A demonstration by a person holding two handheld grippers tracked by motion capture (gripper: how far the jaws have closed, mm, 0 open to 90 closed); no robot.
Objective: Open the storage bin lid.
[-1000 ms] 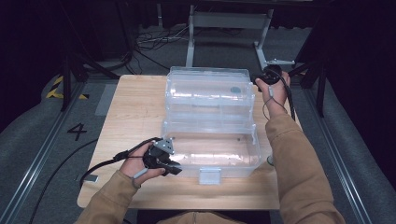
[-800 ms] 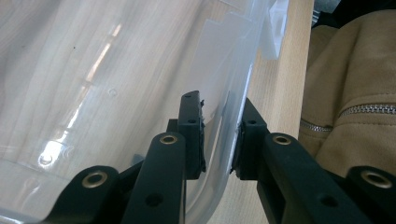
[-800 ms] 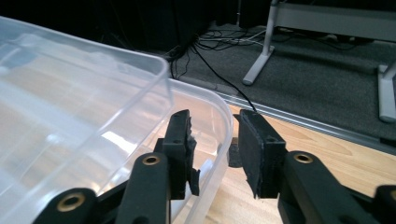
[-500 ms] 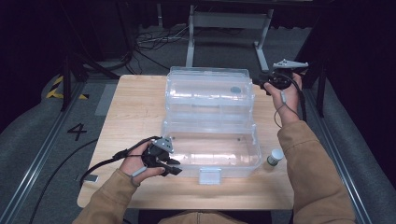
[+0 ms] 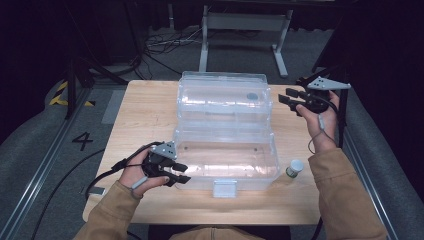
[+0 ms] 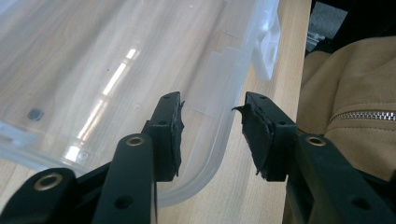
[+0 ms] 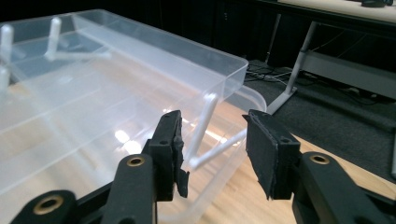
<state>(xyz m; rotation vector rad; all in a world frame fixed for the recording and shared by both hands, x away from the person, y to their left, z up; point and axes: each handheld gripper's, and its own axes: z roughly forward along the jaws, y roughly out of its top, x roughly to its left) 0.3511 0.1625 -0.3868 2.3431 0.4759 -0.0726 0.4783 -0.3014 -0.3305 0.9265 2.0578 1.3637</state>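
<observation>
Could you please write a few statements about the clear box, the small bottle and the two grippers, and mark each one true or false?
1. The clear plastic box stands open on the wooden table. True.
2. The small bottle lies inside the box. False: it stands on the table beside the box's right end.
3. The left gripper is at the box's near left corner, holding nothing. True.
4. The right gripper clamps the lid. False: its fingers are apart and off the box.
</observation>
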